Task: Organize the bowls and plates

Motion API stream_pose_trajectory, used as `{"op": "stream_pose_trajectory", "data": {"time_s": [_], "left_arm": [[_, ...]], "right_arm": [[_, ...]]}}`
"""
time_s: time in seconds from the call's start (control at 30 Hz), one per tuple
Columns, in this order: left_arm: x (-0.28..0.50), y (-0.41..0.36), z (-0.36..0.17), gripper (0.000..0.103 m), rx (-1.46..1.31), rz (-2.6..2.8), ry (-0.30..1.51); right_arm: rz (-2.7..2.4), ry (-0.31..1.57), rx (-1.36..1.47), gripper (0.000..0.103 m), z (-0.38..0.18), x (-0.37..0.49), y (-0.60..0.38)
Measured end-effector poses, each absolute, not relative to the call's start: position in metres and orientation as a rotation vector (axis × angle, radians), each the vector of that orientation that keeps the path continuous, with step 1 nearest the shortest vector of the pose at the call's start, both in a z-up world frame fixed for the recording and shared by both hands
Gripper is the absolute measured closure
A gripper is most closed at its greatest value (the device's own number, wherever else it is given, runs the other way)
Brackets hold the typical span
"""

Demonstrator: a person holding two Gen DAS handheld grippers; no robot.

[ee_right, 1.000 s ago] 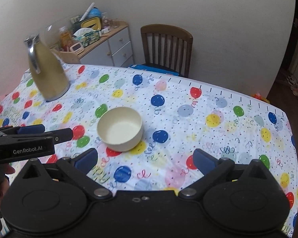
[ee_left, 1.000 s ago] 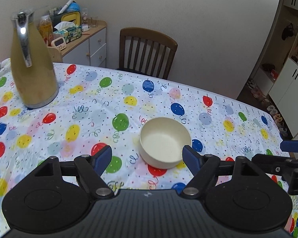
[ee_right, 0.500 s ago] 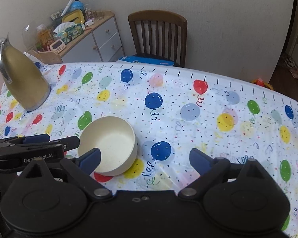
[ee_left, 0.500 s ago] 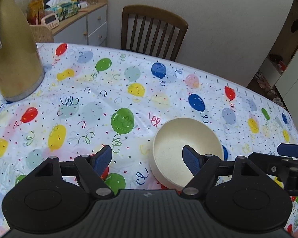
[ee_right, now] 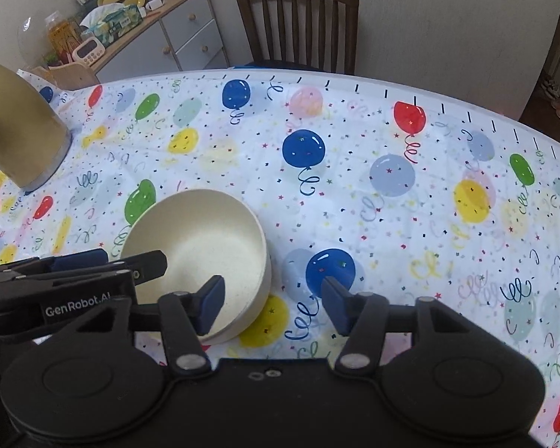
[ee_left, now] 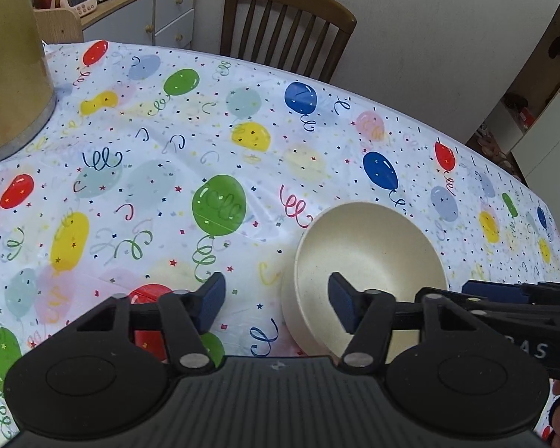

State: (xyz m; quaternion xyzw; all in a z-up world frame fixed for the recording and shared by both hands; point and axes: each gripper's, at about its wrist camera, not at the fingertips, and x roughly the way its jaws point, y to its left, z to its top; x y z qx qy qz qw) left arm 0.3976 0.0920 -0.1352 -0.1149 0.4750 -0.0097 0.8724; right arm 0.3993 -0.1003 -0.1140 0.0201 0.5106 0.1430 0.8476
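Observation:
One cream bowl point(ee_left: 373, 246) point(ee_right: 205, 231) stands upright on the balloon-print tablecloth point(ee_left: 149, 171). My left gripper point(ee_left: 276, 306) straddles the bowl's left wall, with its right finger inside the bowl and its left finger outside over the cloth. My right gripper point(ee_right: 270, 310) straddles the opposite wall, its left finger inside and its right finger outside. Both sets of jaws are closing with the wall between them, and a gap still shows between pads and wall. No plates are in view.
A gold thermos jug point(ee_left: 11, 56) point(ee_right: 15, 119) stands at the far left of the table. A wooden chair point(ee_left: 287, 18) point(ee_right: 298, 18) sits behind the far edge. A cluttered sideboard point(ee_right: 149, 18) lines the back wall.
Both grippers came down and closer to the bowl. Their jaws narrowed, and one finger of each now sits inside the bowl.

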Motion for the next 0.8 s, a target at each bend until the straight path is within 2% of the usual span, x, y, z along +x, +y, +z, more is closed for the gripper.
{"op": "stream_pose_trajectory", "data": {"time_s": [0.03, 0.1, 0.23, 0.3, 0.5, 0.8], "left_arm": [[0.398, 0.092, -0.135, 0.053, -0.241, -0.024, 0.99], [0.398, 0.092, -0.135, 0.069, -0.248, -0.036, 0.987], [0.398, 0.089, -0.132, 0.079, -0.256, -0.048, 0.979], [0.398, 0.088, -0.132, 0.089, -0.258, -0.055, 0.984], [0.395, 0.082, -0.13, 0.093, -0.241, -0.049, 1.001], [0.373, 0.075, -0.114, 0.094, -0.245, -0.05, 1.01]], "right_arm": [[0.292, 1.074, 0.037, 0.052, -0.115, 0.4, -0.099], [0.289, 1.076, 0.028, 0.06, -0.117, 0.402, -0.097], [0.288, 1.08, 0.026, 0.075, -0.12, 0.404, -0.094], [0.287, 1.078, 0.026, 0.078, -0.119, 0.404, -0.093], [0.294, 1.081, 0.018, 0.094, -0.117, 0.402, -0.088], [0.274, 1.094, 0.004, 0.096, -0.106, 0.385, -0.09]]}}
